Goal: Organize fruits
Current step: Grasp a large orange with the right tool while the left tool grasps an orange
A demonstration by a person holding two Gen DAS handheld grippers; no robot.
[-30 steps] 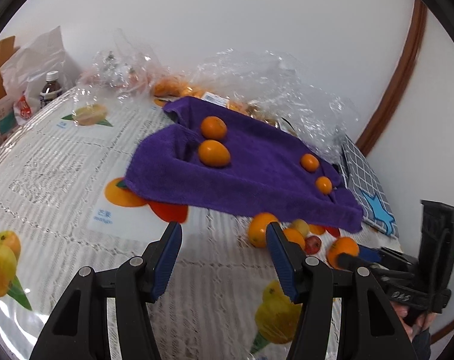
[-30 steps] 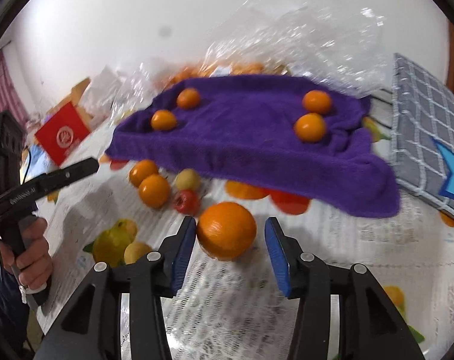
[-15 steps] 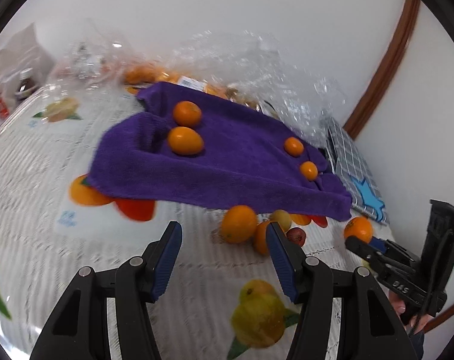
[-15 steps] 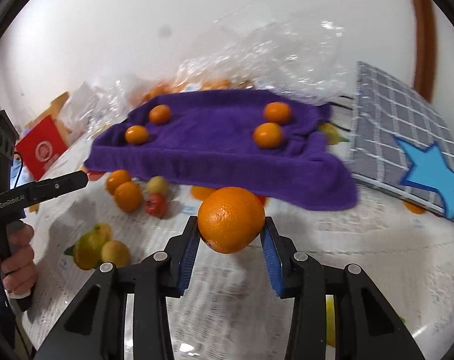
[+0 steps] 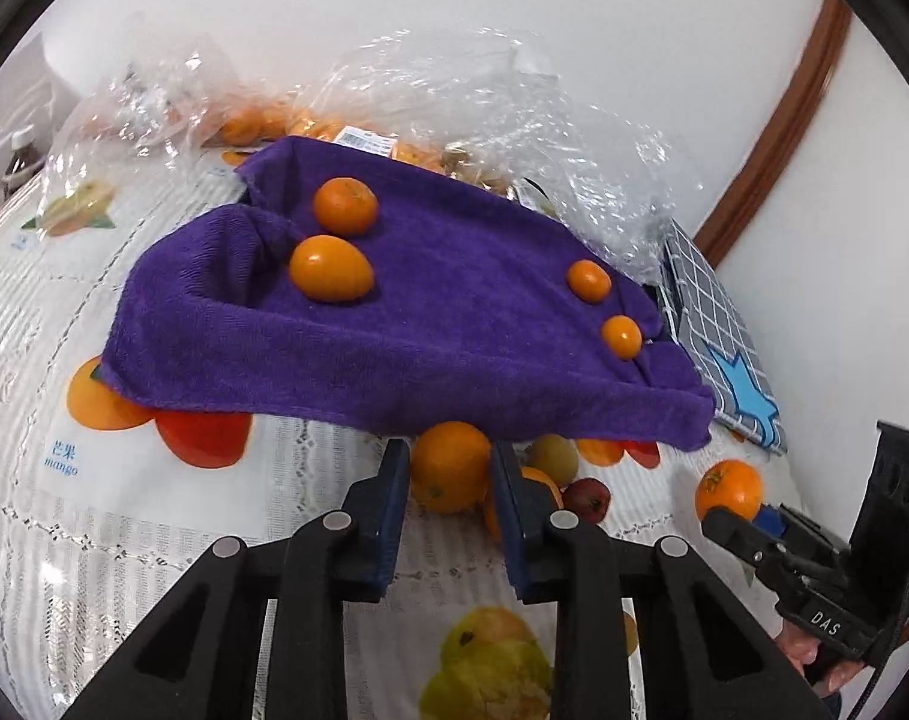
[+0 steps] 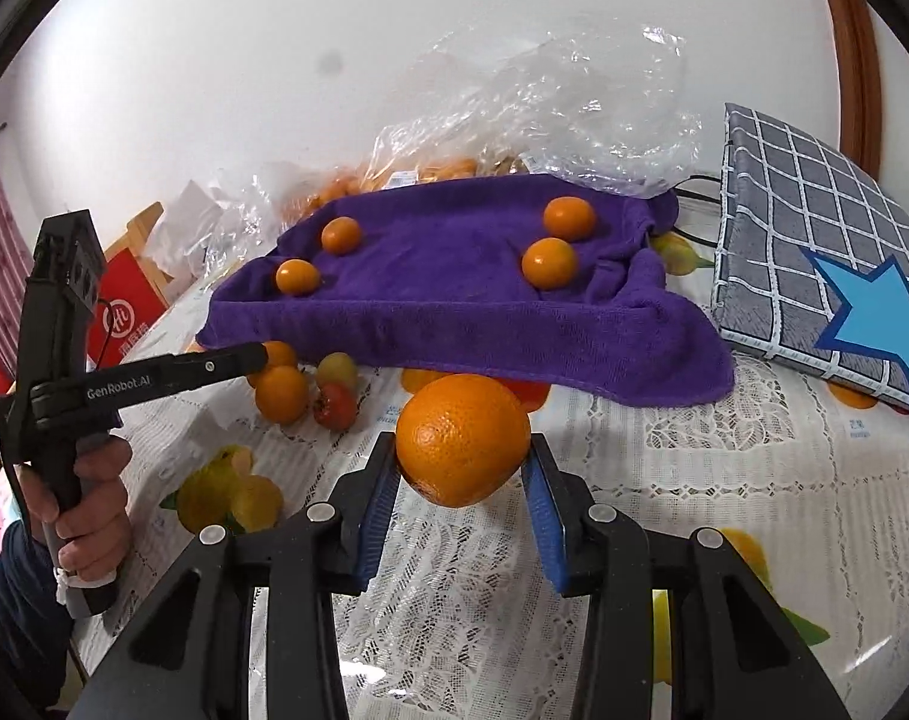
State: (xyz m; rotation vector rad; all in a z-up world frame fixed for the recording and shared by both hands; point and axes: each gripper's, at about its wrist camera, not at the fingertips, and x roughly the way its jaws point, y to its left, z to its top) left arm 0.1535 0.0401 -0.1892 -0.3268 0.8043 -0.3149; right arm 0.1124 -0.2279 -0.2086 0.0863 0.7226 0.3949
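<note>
Left wrist view: the left gripper point(image 5: 448, 471) has its jaws on either side of an orange point(image 5: 449, 465) that sits on the table just under the towel's front edge — whether the pads press it I cannot tell. Four oranges lie on the purple towel point(image 5: 430, 336), two at the left and two smaller at the right. Beside the flanked orange are another orange, a yellowish fruit point(image 5: 551, 458) and a red one point(image 5: 586, 498). Clear bags point(image 5: 514, 96) of fruit are heaped behind the towel by a white wall. Right wrist view: the right gripper point(image 6: 461, 480) is clamped on one big orange point(image 6: 461, 438), held off the tablecloth point(image 6: 724, 480) in front of the towel. Again four oranges on the towel; under its left edge two oranges, one yellowish fruit, one red — a checked cushion point(image 6: 814, 240) with a blue star lies at the right, a red box point(image 6: 124, 312) at the left.
</note>
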